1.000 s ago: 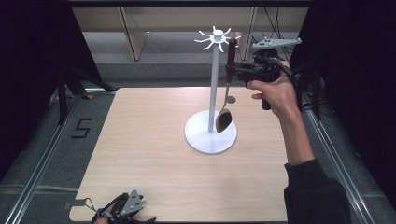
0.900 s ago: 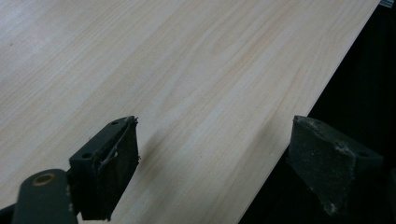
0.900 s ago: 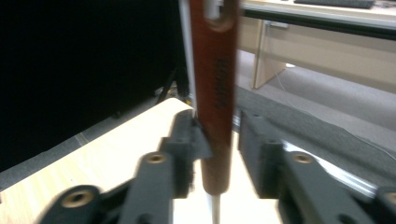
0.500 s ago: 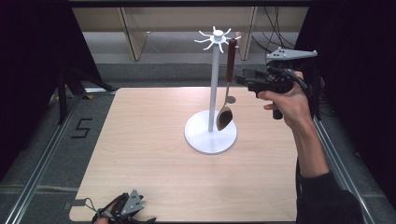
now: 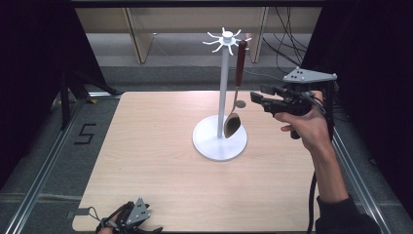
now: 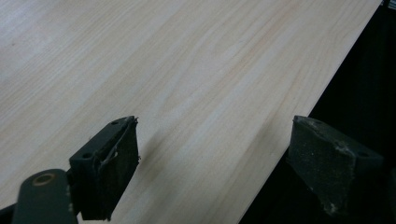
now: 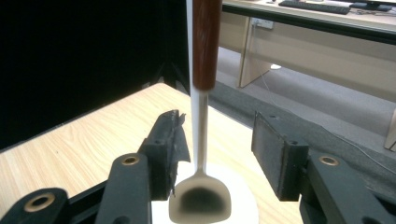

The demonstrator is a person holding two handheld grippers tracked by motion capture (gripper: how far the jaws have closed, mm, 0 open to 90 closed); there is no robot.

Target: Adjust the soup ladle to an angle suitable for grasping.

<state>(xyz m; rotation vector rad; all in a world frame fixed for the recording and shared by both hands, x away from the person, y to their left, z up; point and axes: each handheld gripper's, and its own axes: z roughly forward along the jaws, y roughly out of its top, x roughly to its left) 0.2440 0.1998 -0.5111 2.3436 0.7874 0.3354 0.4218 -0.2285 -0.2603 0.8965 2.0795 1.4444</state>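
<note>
A spatula (image 5: 234, 109) with a dark red-brown handle hangs from one of the hooks of a white rack (image 5: 223, 92), at about 3 o'clock of the pole, its metal blade dangling just above the rack's round base, which stands near the middle of the wooden surface (image 5: 146, 156). Hung this way the tool is free to swing, bearing only on the hook at its top end. The right gripper (image 5: 257, 97) is held level at about 3 o'clock of the rack, apart from the spatula, its fingers (image 7: 170, 149) pointing toward the shaft. In the right gripper view those fingers stand at a middling gap and have just been opening; the thin shaft and blade (image 7: 201, 198) appear between them, yet farther off, so nothing is pressed or held. That spread and the backed-off stance fit a tool let go once the hook took its weight. The left gripper (image 5: 130, 218) lies low at about 7 o'clock of the surface, by its near edge, well apart from the rack; in the left gripper view its fingers (image 6: 114, 168) are spread wide over bare wood, gripping nothing, likely parked because hanging one light utensil needs a single hand.
</note>
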